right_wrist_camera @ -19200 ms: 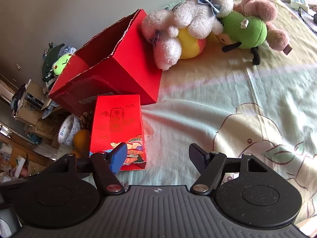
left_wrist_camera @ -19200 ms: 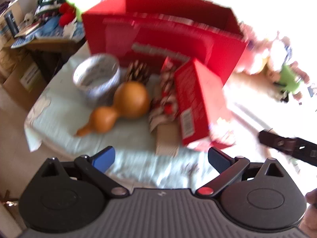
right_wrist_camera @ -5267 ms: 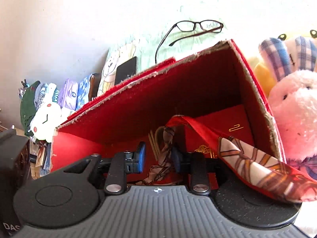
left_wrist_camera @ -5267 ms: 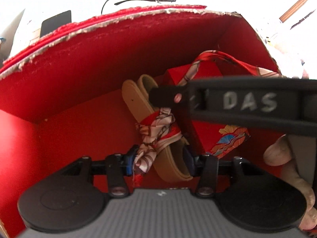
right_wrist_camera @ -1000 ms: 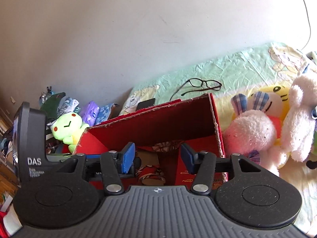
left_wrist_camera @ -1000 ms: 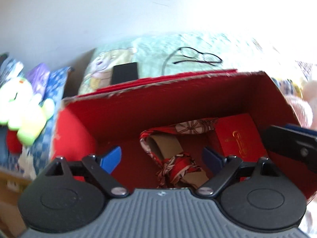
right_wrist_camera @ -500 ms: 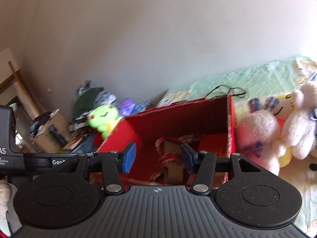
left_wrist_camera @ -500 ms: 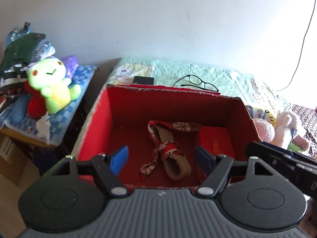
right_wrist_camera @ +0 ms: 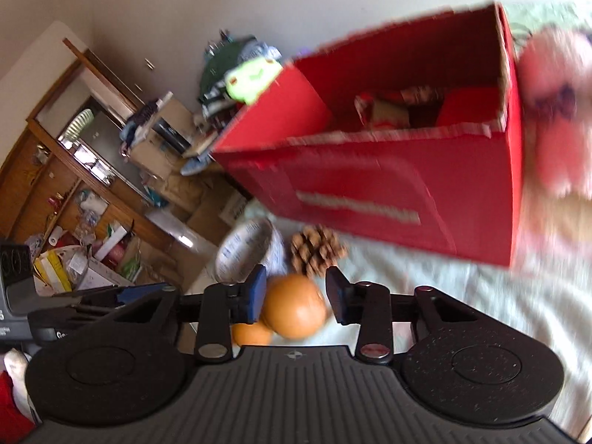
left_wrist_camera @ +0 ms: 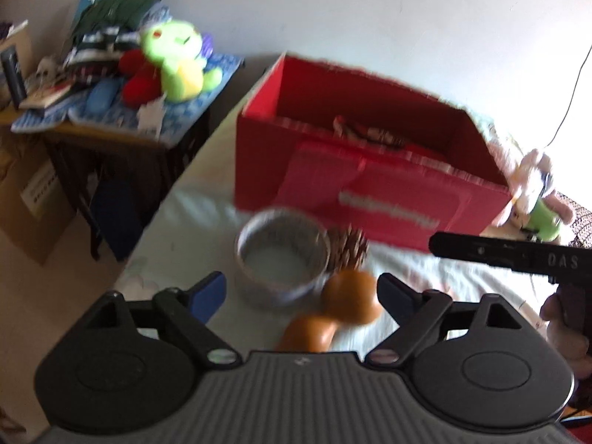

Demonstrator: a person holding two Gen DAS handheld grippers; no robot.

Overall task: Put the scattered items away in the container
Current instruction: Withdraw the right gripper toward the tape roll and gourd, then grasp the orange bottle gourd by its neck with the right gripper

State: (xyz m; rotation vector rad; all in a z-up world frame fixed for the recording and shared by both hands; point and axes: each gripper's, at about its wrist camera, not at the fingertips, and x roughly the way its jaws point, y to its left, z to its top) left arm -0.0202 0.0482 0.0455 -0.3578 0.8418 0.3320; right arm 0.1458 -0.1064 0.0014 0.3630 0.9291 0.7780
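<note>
In front of the red box [left_wrist_camera: 370,170] on the pale sheet [left_wrist_camera: 177,218] lie a grey round tin [left_wrist_camera: 283,259], a pinecone [left_wrist_camera: 347,251] and an orange gourd [left_wrist_camera: 333,310]. The left tool [left_wrist_camera: 298,292] hovers spread wide above tin and gourd. The right tool [right_wrist_camera: 296,294] hangs spread over the gourd's larger bulb, gripping nothing.

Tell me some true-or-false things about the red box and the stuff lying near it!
1. The orange gourd lies inside the red cardboard box. False: it lies on the bedsheet outside the box.
2. The brown pinecone sits in front of the box. True.
3. The round grey patterned bowl is upside down. False: its opening faces up.
4. A red patterned scarf is inside the box. True.
5. The left gripper has its fingers wide apart, holding nothing. True.
6. The right gripper grips the pinecone. False: its fingers frame the gourd, unclosed.
</note>
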